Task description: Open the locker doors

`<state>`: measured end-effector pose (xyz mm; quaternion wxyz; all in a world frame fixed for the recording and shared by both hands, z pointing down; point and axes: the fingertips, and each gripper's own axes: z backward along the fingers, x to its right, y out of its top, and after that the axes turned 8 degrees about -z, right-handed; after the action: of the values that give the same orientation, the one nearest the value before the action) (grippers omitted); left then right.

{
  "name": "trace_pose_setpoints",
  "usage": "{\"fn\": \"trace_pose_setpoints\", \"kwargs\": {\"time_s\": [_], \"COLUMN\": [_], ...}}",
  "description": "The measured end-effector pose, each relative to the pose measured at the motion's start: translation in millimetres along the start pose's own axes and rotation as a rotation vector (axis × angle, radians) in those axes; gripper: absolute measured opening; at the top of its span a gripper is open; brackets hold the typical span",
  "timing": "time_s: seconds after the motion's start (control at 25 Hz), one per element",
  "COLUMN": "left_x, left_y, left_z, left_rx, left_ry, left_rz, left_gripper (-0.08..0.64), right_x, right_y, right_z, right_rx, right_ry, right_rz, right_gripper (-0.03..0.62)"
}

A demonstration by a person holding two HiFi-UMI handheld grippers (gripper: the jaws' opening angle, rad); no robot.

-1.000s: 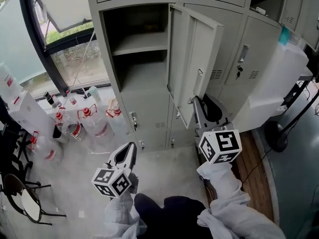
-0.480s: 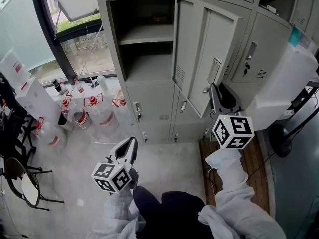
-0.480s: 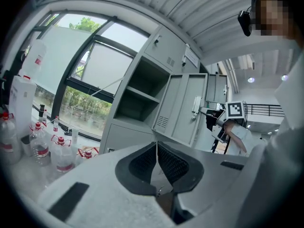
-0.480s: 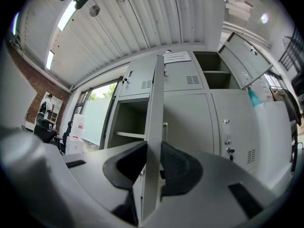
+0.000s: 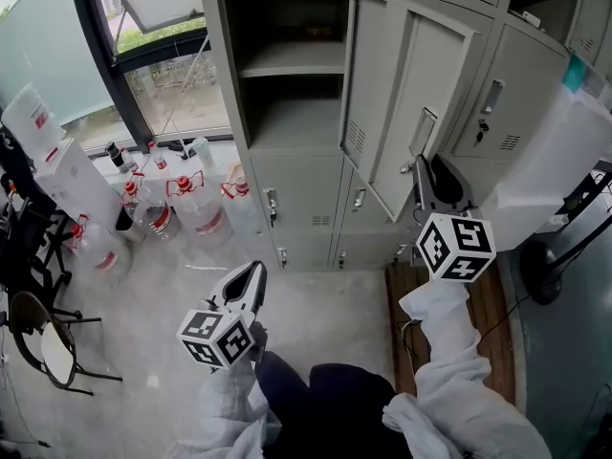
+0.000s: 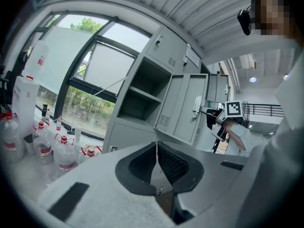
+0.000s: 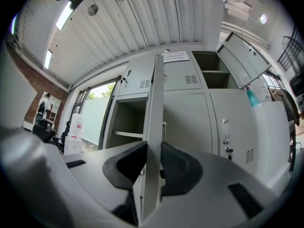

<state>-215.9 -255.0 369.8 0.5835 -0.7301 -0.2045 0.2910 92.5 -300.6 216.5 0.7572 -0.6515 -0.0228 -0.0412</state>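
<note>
A bank of grey lockers (image 5: 296, 199) fills the wall ahead. The upper compartment (image 5: 292, 65) stands open, with one shelf inside. Its door (image 5: 402, 103) is swung out towards me. My right gripper (image 5: 424, 172) is shut on the free edge of that door, just below its handle. In the right gripper view the door edge (image 7: 154, 103) runs straight up between the two pads of the right gripper (image 7: 154, 151). My left gripper (image 5: 251, 277) hangs low over the floor, shut on nothing, and in its own view the left gripper (image 6: 156, 148) shows its pads touching.
Several water bottles (image 5: 191, 208) crowd the floor by the window at the left. A chair (image 5: 38, 342) stands at the far left. A large white container (image 5: 555, 151) and a fan base (image 5: 540, 266) are at the right. The neighbouring locker door (image 5: 507, 94) is closed.
My right gripper has moved a little to the right with the door edge in it, and the door has swung slightly wider. The left gripper has barely moved.
</note>
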Motion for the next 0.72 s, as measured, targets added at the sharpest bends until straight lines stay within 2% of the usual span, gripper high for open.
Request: {"fn": "trace_pose_setpoints", "kwargs": {"time_s": [0.48,0.72], "left_x": [-5.1,-10.5], "left_y": [-6.0,-5.8], "left_z": [7.4,8.8], "left_rx": [-0.012,-0.024], "left_ry": [0.014,0.016], "left_rz": [-0.002,-0.008], "left_gripper": [0.015,0.015], "right_x": [-6.7,-6.5], "right_y": [-3.8,-8.8], "right_z": [6.1,11.2], "right_rx": [-0.020,-0.012], "right_ry": [0.025,0.022], "right_rz": [0.075,0.082], "right_gripper": [0.087,0.089]}}
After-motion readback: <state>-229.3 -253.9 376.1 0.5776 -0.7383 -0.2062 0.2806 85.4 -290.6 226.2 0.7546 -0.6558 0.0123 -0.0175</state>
